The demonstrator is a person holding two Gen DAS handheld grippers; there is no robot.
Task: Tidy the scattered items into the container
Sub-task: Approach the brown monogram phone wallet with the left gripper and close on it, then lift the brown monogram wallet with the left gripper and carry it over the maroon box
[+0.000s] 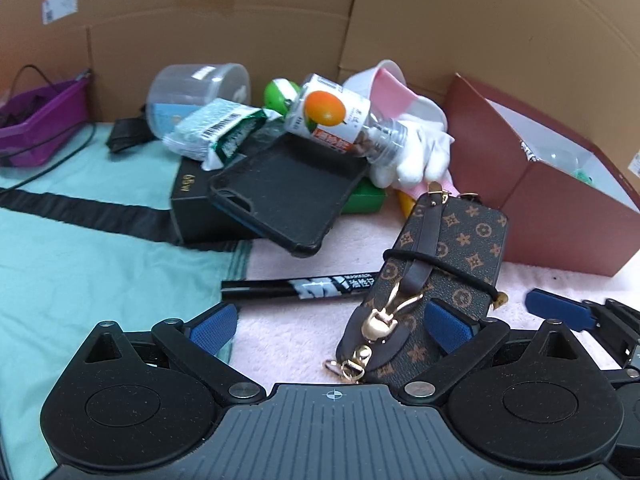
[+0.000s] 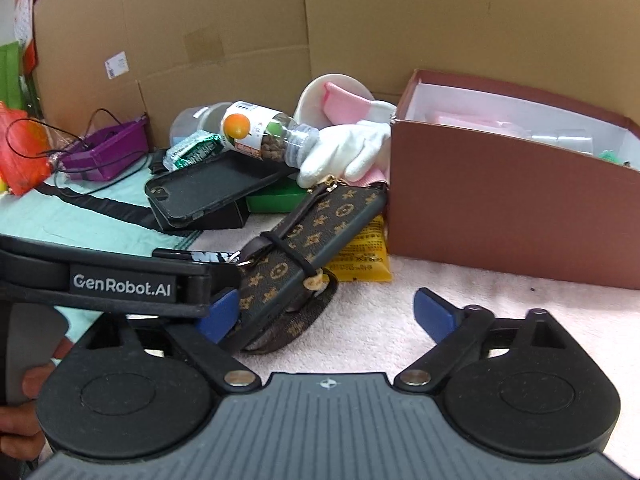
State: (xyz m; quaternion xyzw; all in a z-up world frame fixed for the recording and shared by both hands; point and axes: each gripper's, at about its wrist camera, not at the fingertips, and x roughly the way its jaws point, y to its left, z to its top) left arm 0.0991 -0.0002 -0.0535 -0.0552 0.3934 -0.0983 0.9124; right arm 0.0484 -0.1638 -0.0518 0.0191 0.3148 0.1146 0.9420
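1. The left gripper [image 1: 328,322] hangs with jaws spread wide over the near end of a monogram-print phone case [image 1: 440,264]; its right blue pad sits against the case's strap end, the left pad well clear, so nothing is pinched.
2. The right gripper [image 2: 324,314] is spread too, just beside the same case, its pads over bare pink fleece [image 2: 400,332].
3. The case lies tilted, near end on the fleece, far end propped on clutter, close to the open reddish-brown cardboard box [image 2: 500,208], the likely container, which already holds a few items.
4. The step appears to be the pick-up of this case; the next move likely calls for centring the jaws across its narrow width, then closing.
5. The case looks stiff and leather-like, with a brown strap, gold clasps and a black elastic band round it.
6. Beyond lie a black marker pen [image 1: 296,286], a matte black phone case [image 1: 288,196], a clear plastic bottle [image 1: 336,116] and a white glove [image 1: 424,152].
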